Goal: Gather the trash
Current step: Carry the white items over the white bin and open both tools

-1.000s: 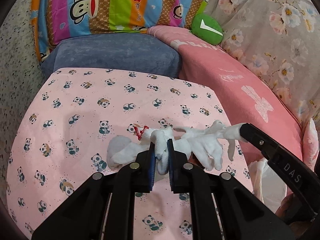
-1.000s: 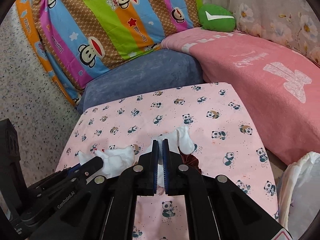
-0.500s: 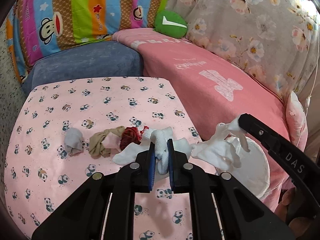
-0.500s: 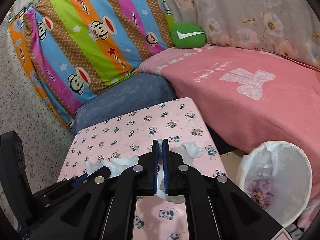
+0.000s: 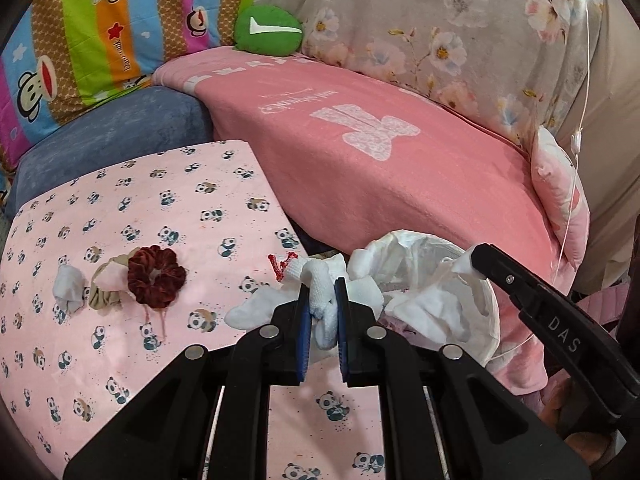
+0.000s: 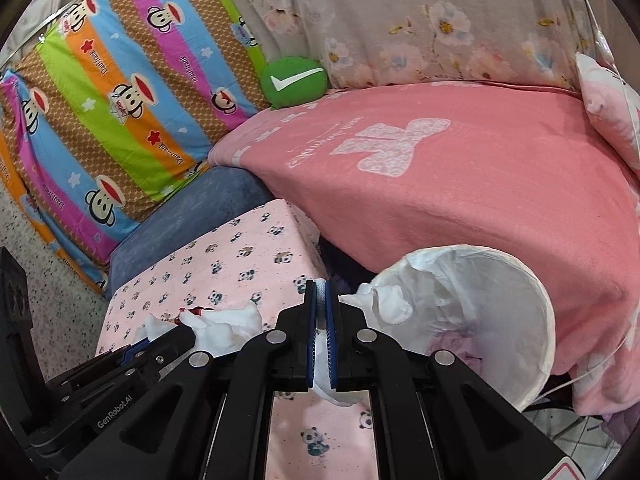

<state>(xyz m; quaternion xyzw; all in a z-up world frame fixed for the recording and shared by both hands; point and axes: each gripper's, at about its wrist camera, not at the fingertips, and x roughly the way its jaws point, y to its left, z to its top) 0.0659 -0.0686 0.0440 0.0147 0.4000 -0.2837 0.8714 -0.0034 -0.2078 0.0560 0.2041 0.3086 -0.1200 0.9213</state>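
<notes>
Left gripper (image 5: 320, 304) pinching white gauze (image 5: 322, 308); right gripper (image 6: 321, 304) pinching white tissue (image 6: 394, 300), both held near bin (image 6: 536, 300). Probably light, soft, limp, likely to snag on pads. Best pinched mid-wad. More scraps on cloth (image 5: 120, 240).

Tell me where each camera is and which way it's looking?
Left wrist: sits on the left gripper, looking down along its fingers at the panda cloth; the right gripper shows.
Right wrist: sits on the right gripper, facing the trash bin; the left gripper shows.
Shared: white tissue wads, pink blanket, green cushion.
</notes>
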